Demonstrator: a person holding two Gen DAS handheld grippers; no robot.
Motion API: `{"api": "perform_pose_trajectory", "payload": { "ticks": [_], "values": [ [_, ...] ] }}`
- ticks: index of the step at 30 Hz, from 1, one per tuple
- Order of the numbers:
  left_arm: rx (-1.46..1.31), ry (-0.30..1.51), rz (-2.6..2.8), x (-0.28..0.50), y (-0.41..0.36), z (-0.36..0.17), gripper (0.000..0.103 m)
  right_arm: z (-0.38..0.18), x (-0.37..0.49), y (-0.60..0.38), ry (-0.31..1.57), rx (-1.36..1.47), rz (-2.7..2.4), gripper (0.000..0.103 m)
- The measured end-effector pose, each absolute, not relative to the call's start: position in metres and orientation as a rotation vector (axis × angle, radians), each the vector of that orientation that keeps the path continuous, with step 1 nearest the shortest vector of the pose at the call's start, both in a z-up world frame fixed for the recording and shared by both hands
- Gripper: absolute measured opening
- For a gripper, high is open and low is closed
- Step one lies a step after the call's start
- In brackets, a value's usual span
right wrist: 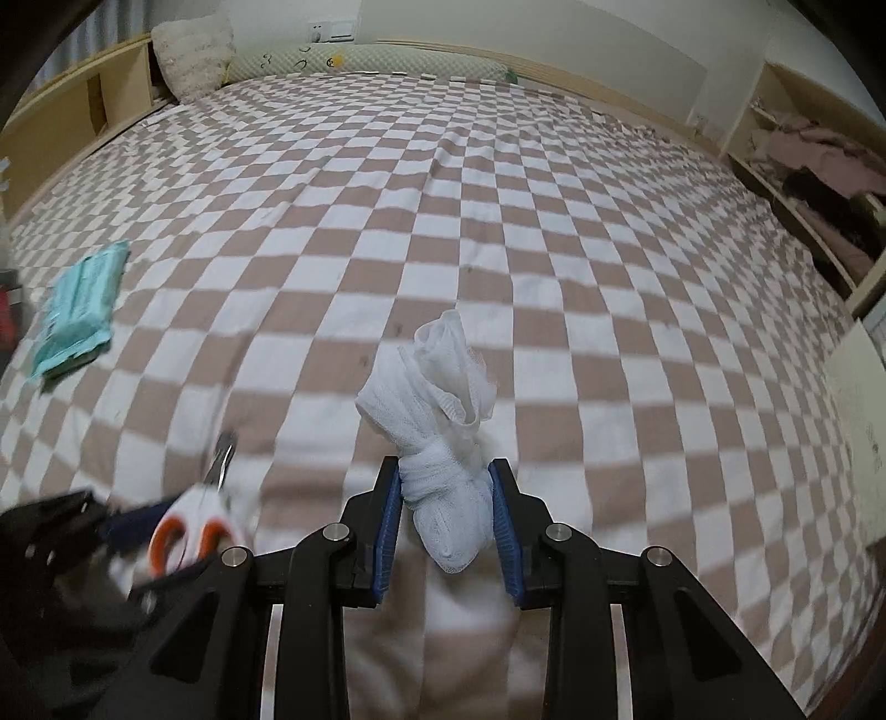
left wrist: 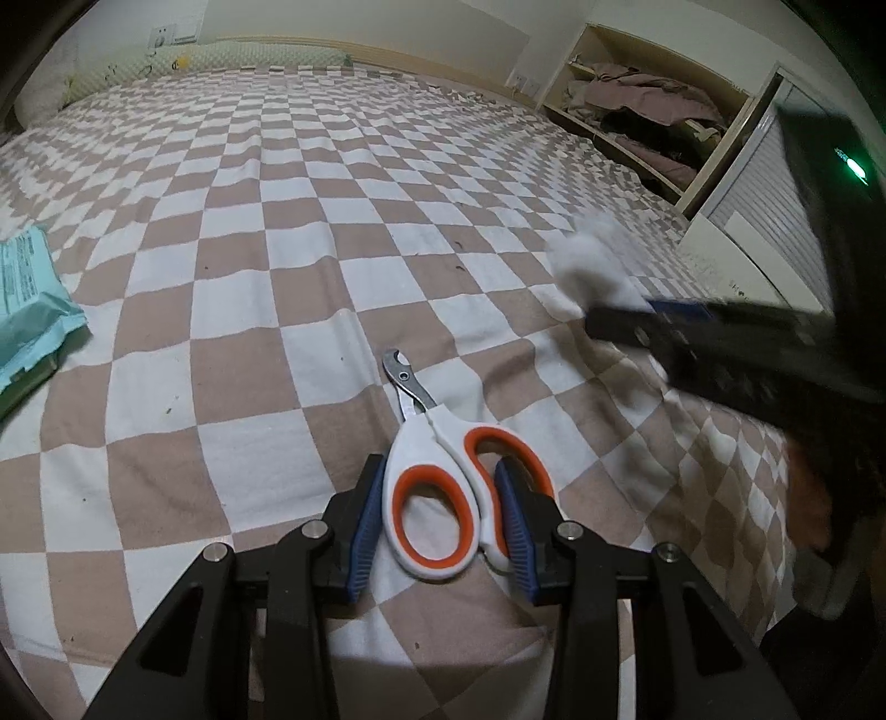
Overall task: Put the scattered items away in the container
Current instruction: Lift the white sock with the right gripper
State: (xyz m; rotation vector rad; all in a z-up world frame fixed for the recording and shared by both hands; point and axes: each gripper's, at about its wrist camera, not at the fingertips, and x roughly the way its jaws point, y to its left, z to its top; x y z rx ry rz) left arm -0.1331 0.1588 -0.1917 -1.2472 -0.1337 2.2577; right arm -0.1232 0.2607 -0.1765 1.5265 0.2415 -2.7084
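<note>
My left gripper (left wrist: 440,487) is shut on the handles of the white and orange scissors (left wrist: 437,471), whose metal tip points away over the checkered bed (left wrist: 310,221). My right gripper (right wrist: 446,487) is shut on a white gauze roll (right wrist: 443,432) that sticks out past the fingers. In the left wrist view the right gripper (left wrist: 620,315) comes in from the right with the gauze (left wrist: 592,260), blurred. In the right wrist view the left gripper (right wrist: 127,526) with the scissors (right wrist: 194,526) is at the lower left. No container shows in either view.
A teal packet (right wrist: 77,310) lies on the bed to the left; it also shows in the left wrist view (left wrist: 27,310). Pillows (right wrist: 194,50) lie at the head. Open shelves with clothes (left wrist: 648,111) and a white cabinet (left wrist: 764,221) stand to the right.
</note>
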Motion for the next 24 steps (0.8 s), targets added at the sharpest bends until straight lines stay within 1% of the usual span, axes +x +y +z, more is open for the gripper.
{"api": "perform_pose_trajectory", "payload": {
  "ticks": [9, 14, 24],
  "values": [
    [-1.255, -0.191, 2.273, -0.125, 0.146, -0.185, 0.039, -0.181, -0.08, 0.245, 0.126, 1.578, -2.663, 0.032],
    [-1.262, -0.225, 2.281, -0.121, 0.136, -0.181, 0.039, -0.176, -0.064, 0.228, 0.067, 1.552, -2.655, 0.032],
    [-1.26, -0.275, 2.324, -0.114, 0.119, -0.167, 0.039, -0.17, -0.068, 0.212, -0.072, 1.512, -2.617, 0.032]
  ]
}}
